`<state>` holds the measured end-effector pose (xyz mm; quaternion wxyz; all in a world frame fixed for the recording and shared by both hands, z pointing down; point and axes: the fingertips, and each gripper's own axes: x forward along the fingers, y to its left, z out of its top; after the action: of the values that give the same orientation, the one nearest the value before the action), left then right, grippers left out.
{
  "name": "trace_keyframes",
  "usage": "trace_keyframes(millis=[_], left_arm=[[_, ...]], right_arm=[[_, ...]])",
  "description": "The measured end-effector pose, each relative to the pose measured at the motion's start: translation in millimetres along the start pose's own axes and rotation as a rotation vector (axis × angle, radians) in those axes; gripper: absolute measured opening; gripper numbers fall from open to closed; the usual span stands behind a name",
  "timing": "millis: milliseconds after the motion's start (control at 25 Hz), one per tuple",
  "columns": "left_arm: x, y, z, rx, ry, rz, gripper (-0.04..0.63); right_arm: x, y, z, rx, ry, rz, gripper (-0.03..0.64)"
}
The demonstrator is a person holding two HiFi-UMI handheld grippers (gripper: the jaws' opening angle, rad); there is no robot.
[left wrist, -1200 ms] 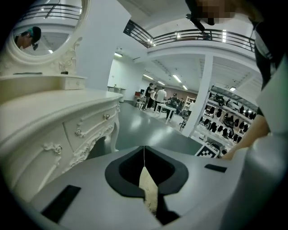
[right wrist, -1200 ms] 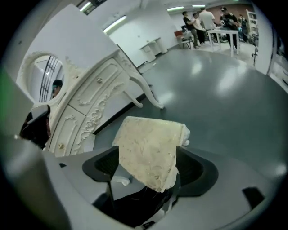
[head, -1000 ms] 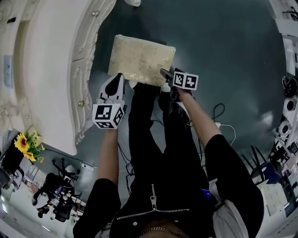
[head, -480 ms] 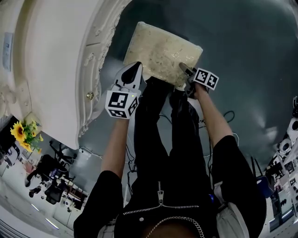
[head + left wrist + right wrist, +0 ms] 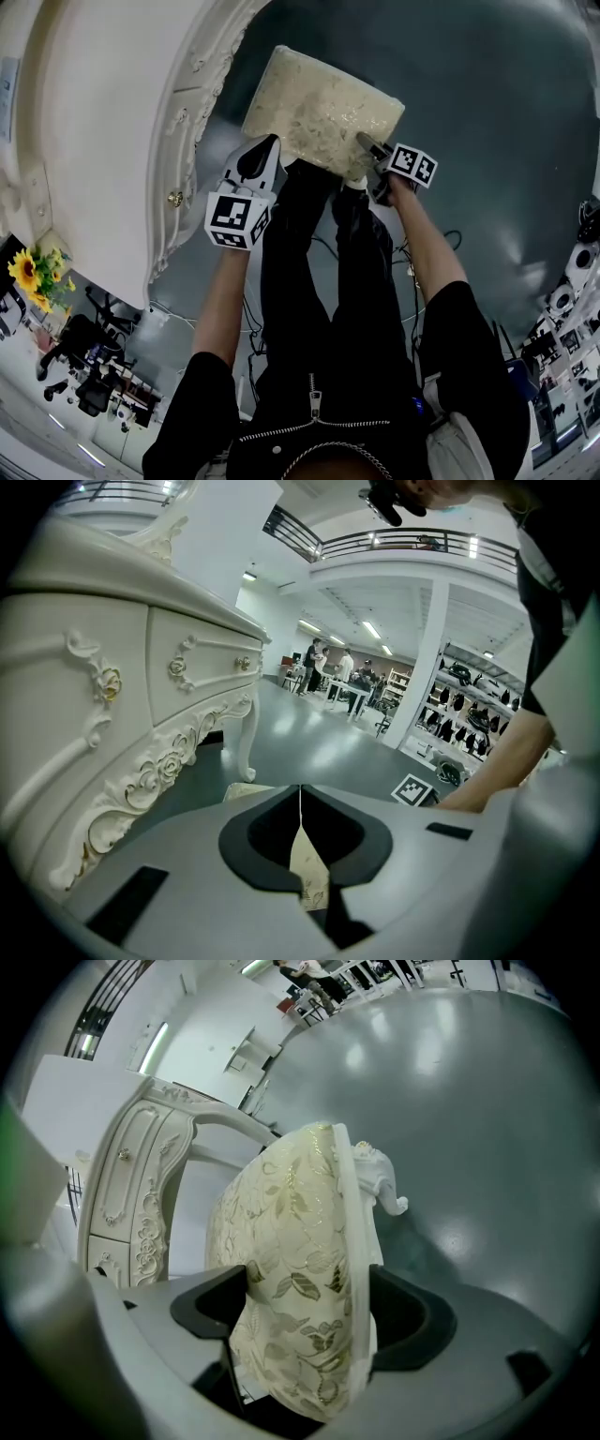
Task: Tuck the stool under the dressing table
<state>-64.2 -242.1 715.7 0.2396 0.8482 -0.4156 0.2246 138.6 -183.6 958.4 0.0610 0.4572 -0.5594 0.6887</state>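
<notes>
The stool [image 5: 319,108] has a cream leaf-patterned cushion and stands on the grey floor just right of the white carved dressing table [image 5: 112,122]. My left gripper [image 5: 265,142] is at its near left corner. In the left gripper view the jaws [image 5: 300,803] meet in a thin line, shut, and cushion fabric shows through the gap behind them. My right gripper [image 5: 364,142] is at the near right corner. In the right gripper view its jaws [image 5: 309,1307] are closing, and both pads lie against the stool's [image 5: 291,1269] cushion edge. A white carved stool leg [image 5: 380,1180] shows beyond.
The person's legs in black trousers [image 5: 309,281] stand right behind the stool. The dressing table's drawer front [image 5: 103,714] and curved leg [image 5: 246,747] are close on the left. Cables [image 5: 450,234] lie on the floor at the right. Sunflowers [image 5: 37,272] and office chairs [image 5: 84,375] are at the lower left.
Both grippers have sunk onto the stool's near edge, the left at its left corner, the right at its right corner. Over the last half second they barely moved.
</notes>
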Motion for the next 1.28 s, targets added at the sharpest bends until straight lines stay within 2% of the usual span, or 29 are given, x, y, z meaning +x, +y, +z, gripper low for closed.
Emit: trace_keyframes(millis=[480,1080,1280], left_arm=[[-10.8,20.2,-11.2,-0.033,-0.028,0.058,0.023],[-34.9,44.7,-33.5,-0.089,-0.035,0.13,0.023],[-41.6,53.3,-39.4,-0.091,-0.036,0.161,0.023]], right_arm=[[63.6,63.4,1.8,-0.015,0.033,0.1,0.368],[165.5,175.0,8.9,0.007,0.043,0.241,0.311],[197.8,211.5,14.5,0.032,0.014,0.268,0.298]])
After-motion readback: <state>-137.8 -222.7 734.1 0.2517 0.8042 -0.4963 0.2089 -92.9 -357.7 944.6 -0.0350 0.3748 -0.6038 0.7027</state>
